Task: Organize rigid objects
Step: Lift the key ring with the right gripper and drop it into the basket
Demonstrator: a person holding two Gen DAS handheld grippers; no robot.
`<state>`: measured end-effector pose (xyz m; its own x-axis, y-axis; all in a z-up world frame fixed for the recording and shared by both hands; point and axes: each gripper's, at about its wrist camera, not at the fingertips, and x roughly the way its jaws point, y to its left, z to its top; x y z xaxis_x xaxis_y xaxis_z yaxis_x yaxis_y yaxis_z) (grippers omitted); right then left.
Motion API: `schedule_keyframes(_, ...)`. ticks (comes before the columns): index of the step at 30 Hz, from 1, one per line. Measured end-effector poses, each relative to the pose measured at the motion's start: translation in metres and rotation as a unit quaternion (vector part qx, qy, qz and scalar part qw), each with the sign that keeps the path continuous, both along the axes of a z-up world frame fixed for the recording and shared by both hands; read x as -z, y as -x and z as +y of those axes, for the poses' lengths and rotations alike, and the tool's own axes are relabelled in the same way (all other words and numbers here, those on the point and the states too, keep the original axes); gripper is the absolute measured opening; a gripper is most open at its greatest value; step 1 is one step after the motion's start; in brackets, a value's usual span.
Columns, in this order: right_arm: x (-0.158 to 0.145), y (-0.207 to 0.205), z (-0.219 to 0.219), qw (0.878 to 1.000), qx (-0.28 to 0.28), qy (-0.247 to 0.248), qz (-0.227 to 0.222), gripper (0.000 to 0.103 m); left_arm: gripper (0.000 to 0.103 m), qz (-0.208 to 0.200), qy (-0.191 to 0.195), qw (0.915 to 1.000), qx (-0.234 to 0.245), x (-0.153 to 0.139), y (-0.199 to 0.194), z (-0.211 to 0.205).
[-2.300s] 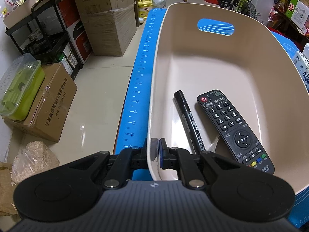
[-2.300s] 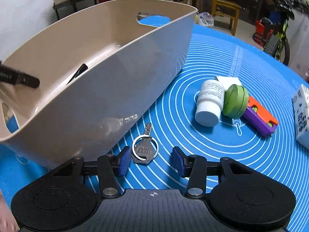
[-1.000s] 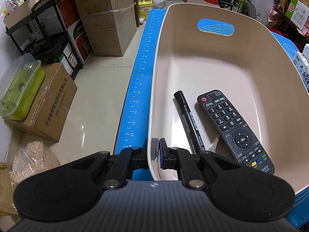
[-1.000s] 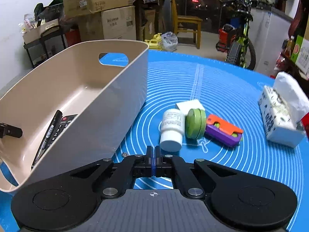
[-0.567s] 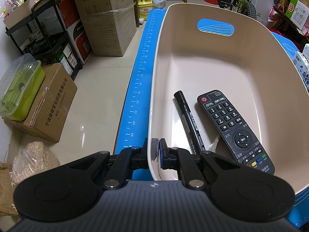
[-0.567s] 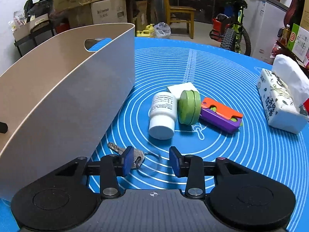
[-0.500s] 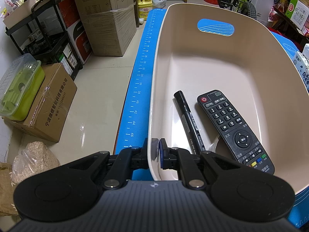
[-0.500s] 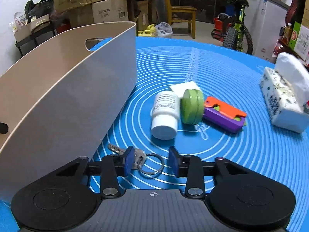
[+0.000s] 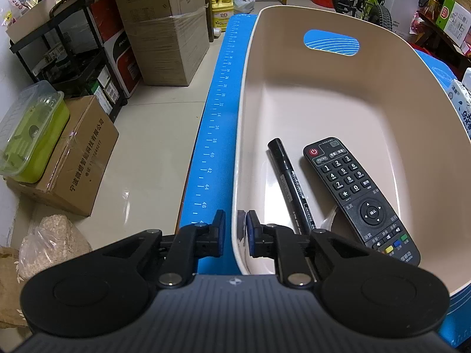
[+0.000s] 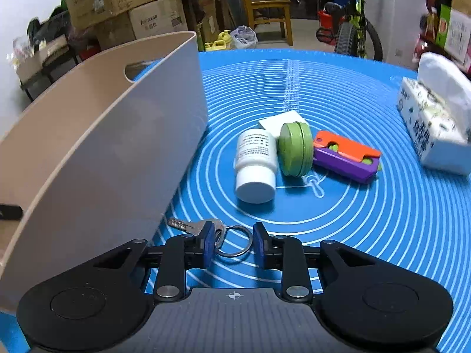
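The right gripper point(image 10: 232, 245) is spread open around the key point(image 10: 203, 226) and its ring, low in the frame on the mat point(image 10: 368, 235) beside the bin point(image 10: 117, 135). The left gripper point(image 9: 236, 232) is clenched on the bin's rim. A flat key could slip out as the fingers point(image 10: 208, 242) close, or be pushed under the bin wall.

- My left gripper point(image 9: 236, 232) was matte black, with two rounded housings, each bearing a shallow round recess.
- Between the housings sat a grey ribbed panel, marked at its top edge with a small crosshair.
- Its black linkage arms carried silver pivot screws, and the fingertips wore blue pads point(image 9: 251, 229).
- My right gripper point(image 10: 231, 244) looked the same: black body, grey ribbed centre with crosshair, silver screws, blue pads point(image 10: 208, 242).
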<state>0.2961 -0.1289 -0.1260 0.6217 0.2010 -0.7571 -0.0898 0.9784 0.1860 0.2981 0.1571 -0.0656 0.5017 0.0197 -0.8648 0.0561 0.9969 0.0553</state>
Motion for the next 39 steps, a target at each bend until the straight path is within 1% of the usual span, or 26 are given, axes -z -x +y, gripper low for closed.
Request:
schedule_keyframes(5, -0.010, 0.005, 0.003, 0.999, -0.015, -0.027, -0.032, 0.037, 0.019, 0.000, -0.001, 1.0000, 0.000, 0.000, 0.000, 0.000)
schedule_keyframes(8, -0.010, 0.003, 0.007, 0.999, -0.018, -0.020, -0.037, 0.037, 0.019, -0.001, -0.002, 1.0000, 0.001, 0.000, 0.001, 0.000)
schedule_keyframes(10, -0.006, 0.001, 0.010, 0.999, -0.021, -0.007, -0.030, 0.034, 0.019, -0.001, -0.002, 1.0000, 0.001, -0.001, 0.000, 0.001)
schedule_keyframes(11, -0.002, 0.000, 0.012, 0.999, -0.024, -0.006, -0.024, 0.029, 0.019, -0.001, -0.002, 1.0000, 0.001, -0.001, 0.001, 0.001)
schedule_keyframes(13, 0.004, -0.002, 0.015, 1.000, -0.027, 0.000, -0.016, 0.024, 0.019, -0.001, -0.002, 1.0000, 0.001, -0.001, 0.001, 0.001)
schedule_keyframes(16, 0.007, -0.003, 0.020, 0.999, -0.023, 0.018, -0.025, 0.020, 0.019, -0.001, -0.002, 1.0000, 0.001, 0.000, 0.001, 0.001)
schedule_keyframes(19, 0.006, -0.005, 0.020, 0.999, -0.014, 0.028, -0.030, 0.013, 0.019, -0.001, -0.001, 1.0000, 0.001, 0.000, 0.001, 0.001)
schedule_keyframes(22, 0.002, -0.003, 0.020, 0.999, -0.001, 0.035, -0.038, 0.013, 0.019, -0.001, -0.001, 1.0000, 0.001, 0.000, 0.001, 0.002)
schedule_keyframes(24, -0.005, 0.000, 0.019, 0.997, 0.004, 0.045, -0.057, 0.013, 0.019, -0.001, 0.000, 1.0000, 0.001, 0.000, 0.001, 0.002)
schedule_keyframes(26, -0.018, 0.003, 0.018, 0.995, 0.009, 0.054, -0.082, 0.013, 0.019, -0.001, 0.000, 1.0000, 0.001, 0.000, 0.001, 0.002)
schedule_keyframes(31, -0.058, 0.007, 0.011, 0.990, 0.022, 0.042, -0.134, 0.012, 0.019, -0.001, -0.001, 1.0000, 0.002, 0.000, 0.001, 0.002)
schedule_keyframes(35, -0.089, 0.011, 0.004, 0.984, 0.037, 0.018, -0.172, 0.013, 0.019, -0.001, -0.001, 1.0000, 0.001, 0.000, 0.001, 0.002)
schedule_keyframes(39, -0.115, 0.012, 0.007, 0.977, 0.036, -0.010, -0.212, 0.013, 0.019, -0.001, -0.006, 1.0000, 0.003, 0.000, 0.002, 0.001)
